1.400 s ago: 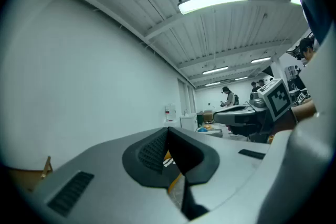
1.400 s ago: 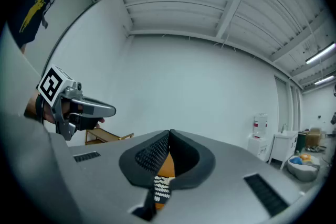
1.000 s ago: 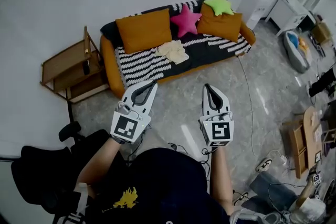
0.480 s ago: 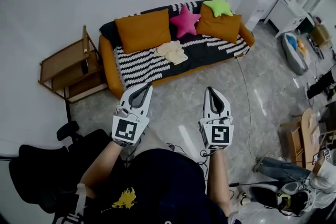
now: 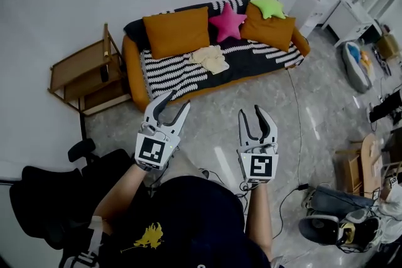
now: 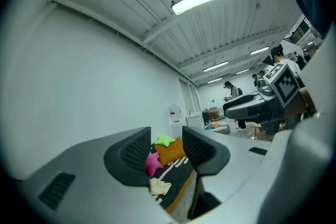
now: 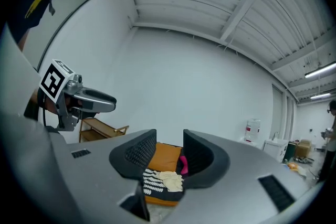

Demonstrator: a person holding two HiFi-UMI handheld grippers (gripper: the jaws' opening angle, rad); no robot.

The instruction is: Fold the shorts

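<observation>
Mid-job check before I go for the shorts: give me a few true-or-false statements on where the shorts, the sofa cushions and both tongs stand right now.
1. The crumpled cream shorts lie on the striped seat of the orange sofa. True.
2. The left tongs grip the shorts. False: they have just been opening and are empty, over the floor short of the sofa.
3. The right tongs are shut. False: they too have just been opening, with nothing between them.
4. The pink star cushion sits between the two orange cushions. True.
</observation>
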